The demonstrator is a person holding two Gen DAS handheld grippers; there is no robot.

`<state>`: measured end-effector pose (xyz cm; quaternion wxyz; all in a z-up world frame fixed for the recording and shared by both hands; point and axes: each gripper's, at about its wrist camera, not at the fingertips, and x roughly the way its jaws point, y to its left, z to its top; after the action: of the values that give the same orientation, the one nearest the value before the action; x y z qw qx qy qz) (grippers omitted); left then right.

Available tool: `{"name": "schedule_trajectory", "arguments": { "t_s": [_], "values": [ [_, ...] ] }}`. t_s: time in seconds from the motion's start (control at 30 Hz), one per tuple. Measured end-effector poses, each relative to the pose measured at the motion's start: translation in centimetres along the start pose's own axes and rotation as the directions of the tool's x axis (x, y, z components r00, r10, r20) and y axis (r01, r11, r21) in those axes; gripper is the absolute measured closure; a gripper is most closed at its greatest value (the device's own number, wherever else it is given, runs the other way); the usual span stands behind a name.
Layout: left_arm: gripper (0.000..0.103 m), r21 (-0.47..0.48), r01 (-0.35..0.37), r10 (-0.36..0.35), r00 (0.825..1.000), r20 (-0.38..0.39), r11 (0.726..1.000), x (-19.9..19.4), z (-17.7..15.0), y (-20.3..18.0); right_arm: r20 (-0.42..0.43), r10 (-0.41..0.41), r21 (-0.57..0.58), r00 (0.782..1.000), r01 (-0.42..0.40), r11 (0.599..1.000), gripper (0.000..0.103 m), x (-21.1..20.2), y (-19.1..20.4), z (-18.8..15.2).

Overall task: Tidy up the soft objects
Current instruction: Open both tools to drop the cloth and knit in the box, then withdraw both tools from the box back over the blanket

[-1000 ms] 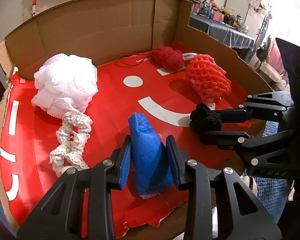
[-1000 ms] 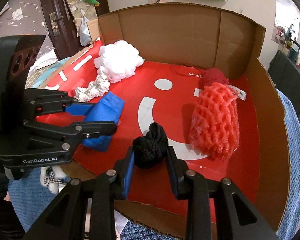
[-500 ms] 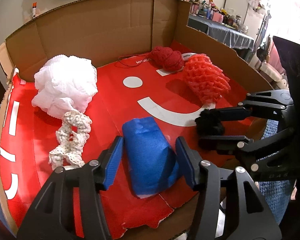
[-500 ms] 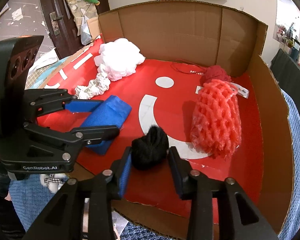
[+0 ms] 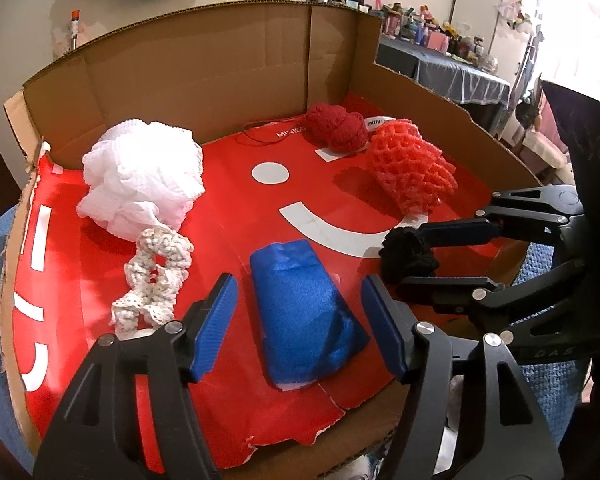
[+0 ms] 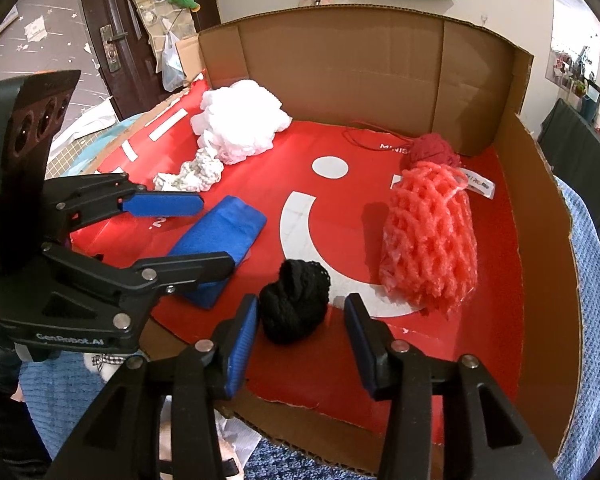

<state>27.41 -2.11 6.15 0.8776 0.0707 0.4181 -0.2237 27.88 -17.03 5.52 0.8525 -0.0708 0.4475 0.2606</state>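
Note:
A folded blue cloth point(image 5: 300, 308) lies on the red floor of the cardboard box point(image 5: 204, 80), between the fingers of my left gripper point(image 5: 296, 292). Those jaws are opening and the pads stand clear of the cloth. To its right a black knitted ball point(image 6: 292, 308) rests on the red floor between the fingers of my right gripper point(image 6: 300, 304). These jaws are opening too, with a gap on the right side. In the right wrist view the left gripper point(image 6: 216, 232) straddles the blue cloth point(image 6: 224, 236).
A white mesh puff point(image 5: 140, 176) and a white crochet scrunchie point(image 5: 156, 276) sit at the left. A red yarn ball point(image 5: 336, 128) and a red foam net point(image 5: 412, 172) lie at the back right. Box walls rise behind and on the right. The front edge is torn and low.
Both grippers went from shut to open. The blue cloth dropped flat out of the left pads, and the black ball settled on the red floor as the right pads parted.

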Motion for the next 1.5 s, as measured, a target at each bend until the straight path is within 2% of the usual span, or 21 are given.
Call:
{"name": "schedule_trajectory", "arguments": {
  "t_s": [0.27, 0.33, 0.5, 0.57, 0.8, 0.93, 1.17, 1.23, 1.3, 1.5],
  "values": [
    [0.035, -0.016, -0.019, 0.019, 1.000, 0.017, 1.000, -0.6, 0.0, 0.1, 0.004, 0.001, 0.003, 1.000, -0.001, 1.000, 0.054, -0.3, 0.2, 0.0],
    [0.035, -0.019, -0.022, 0.023, 0.999, 0.024, 1.000, -0.9, -0.1, 0.1, 0.008, 0.002, 0.004, 1.000, -0.002, 1.000, 0.046, -0.6, 0.2, 0.0],
    [0.033, -0.035, -0.041, 0.042, 0.998, 0.049, 0.999, -2.3, -0.3, 0.0, 0.023, -0.002, 0.002, 1.000, 0.002, 1.000, 0.045, -1.5, 0.6, -0.1],
    [0.029, -0.042, -0.051, 0.053, 0.997, 0.061, 0.998, -2.9, -0.5, -0.1, 0.029, 0.000, 0.002, 1.000, 0.000, 1.000, 0.045, -1.8, 0.7, -0.1],
    [0.028, -0.070, -0.076, 0.084, 0.990, 0.117, 0.995, -6.0, -1.2, -0.5, 0.074, -0.006, 0.005, 0.997, 0.006, 1.000, 0.038, -4.2, 1.6, -0.4],
    [0.018, -0.088, -0.093, 0.106, 0.981, 0.163, 0.992, -8.3, -1.9, -1.0, 0.112, -0.012, 0.012, 0.994, 0.011, 1.000, 0.031, -6.2, 2.2, -0.7],
    [0.013, -0.107, -0.121, 0.143, 0.962, 0.233, 0.987, -11.9, -3.8, -2.4, 0.187, -0.032, 0.031, 0.982, 0.027, 0.999, 0.019, -9.9, 3.3, -1.9],
    [0.013, -0.119, -0.125, 0.152, 0.957, 0.247, 0.985, -12.8, -4.4, -2.7, 0.210, -0.038, 0.037, 0.977, 0.031, 0.999, 0.010, -10.9, 3.6, -2.4],
    [0.013, -0.130, -0.130, 0.161, 0.952, 0.261, 0.983, -13.6, -5.2, -3.1, 0.231, -0.049, 0.041, 0.972, 0.040, 0.998, 0.006, -11.7, 4.0, -3.0],
    [0.010, -0.149, -0.148, 0.187, 0.938, 0.293, 0.978, -15.1, -7.7, -4.7, 0.289, -0.105, 0.052, 0.952, 0.094, 0.994, 0.002, -13.8, 5.4, -5.4]
  ]
}}
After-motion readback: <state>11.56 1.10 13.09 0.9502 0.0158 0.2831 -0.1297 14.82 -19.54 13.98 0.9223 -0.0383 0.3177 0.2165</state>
